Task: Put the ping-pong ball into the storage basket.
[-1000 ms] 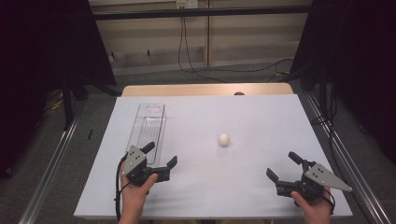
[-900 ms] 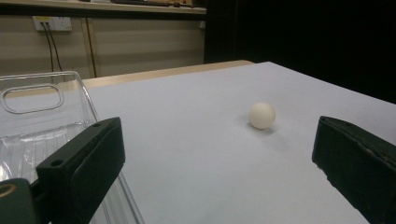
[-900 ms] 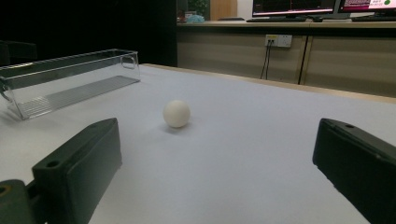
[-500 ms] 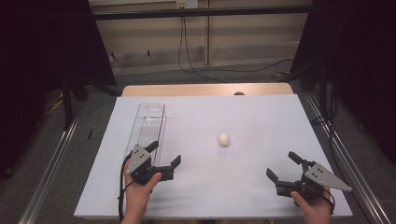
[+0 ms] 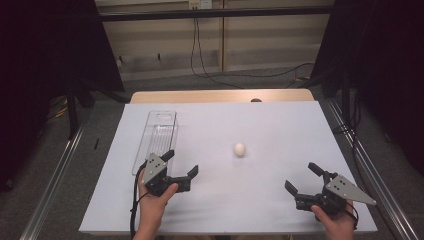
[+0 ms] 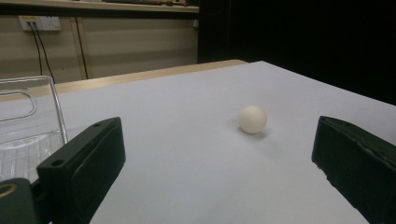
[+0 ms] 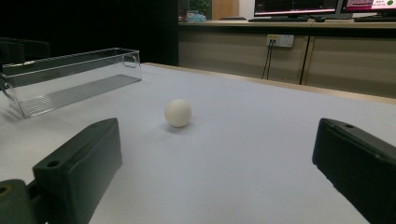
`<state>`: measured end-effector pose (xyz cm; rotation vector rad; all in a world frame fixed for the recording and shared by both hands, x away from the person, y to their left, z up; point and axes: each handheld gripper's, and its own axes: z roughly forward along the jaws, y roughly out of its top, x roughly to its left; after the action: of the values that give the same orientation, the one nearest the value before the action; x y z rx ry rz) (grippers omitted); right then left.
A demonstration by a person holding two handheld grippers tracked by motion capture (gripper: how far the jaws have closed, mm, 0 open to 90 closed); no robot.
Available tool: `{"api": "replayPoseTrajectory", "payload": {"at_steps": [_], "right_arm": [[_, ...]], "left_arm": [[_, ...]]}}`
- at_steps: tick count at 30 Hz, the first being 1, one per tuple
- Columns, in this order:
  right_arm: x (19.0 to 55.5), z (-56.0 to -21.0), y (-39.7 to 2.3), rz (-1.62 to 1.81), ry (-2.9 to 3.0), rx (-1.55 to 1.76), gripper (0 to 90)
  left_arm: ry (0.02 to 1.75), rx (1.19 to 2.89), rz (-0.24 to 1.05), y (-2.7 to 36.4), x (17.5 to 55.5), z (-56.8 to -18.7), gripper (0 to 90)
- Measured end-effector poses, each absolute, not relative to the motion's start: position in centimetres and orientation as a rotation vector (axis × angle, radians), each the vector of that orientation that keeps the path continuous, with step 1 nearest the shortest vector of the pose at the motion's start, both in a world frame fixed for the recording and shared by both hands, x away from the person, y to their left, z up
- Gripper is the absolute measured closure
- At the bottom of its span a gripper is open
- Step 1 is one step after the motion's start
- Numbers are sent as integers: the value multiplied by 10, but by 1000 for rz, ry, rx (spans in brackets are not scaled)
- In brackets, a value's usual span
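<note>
Egg (image 5: 240, 149) between both spread-fingered grippers, clear tray (image 5: 155, 140) beside the left one.

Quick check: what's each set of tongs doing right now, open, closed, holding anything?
Left tongs: open, holding nothing, apart from the egg.
Right tongs: open, holding nothing, also short of the egg.

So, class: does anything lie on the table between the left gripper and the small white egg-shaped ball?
Nothing visible does. The left gripper, jaws open, faces the small white egg-shaped ball across bare white tabletop; the clear plastic tray lies off to its side.
</note>
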<state>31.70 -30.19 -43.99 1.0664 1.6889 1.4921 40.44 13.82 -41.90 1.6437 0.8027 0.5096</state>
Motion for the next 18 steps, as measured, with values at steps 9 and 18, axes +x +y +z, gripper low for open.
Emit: {"api": "replayPoseTrajectory", "payload": {"at_steps": [9, 18], "right_arm": [[317, -440, -301, 1496, 1681, 1068, 7], [317, -439, -301, 1497, 1683, 1069, 7]], "left_arm": [[789, 1653, 507, 133, 406, -420, 29], [794, 1656, 510, 127, 408, -420, 30]]}}
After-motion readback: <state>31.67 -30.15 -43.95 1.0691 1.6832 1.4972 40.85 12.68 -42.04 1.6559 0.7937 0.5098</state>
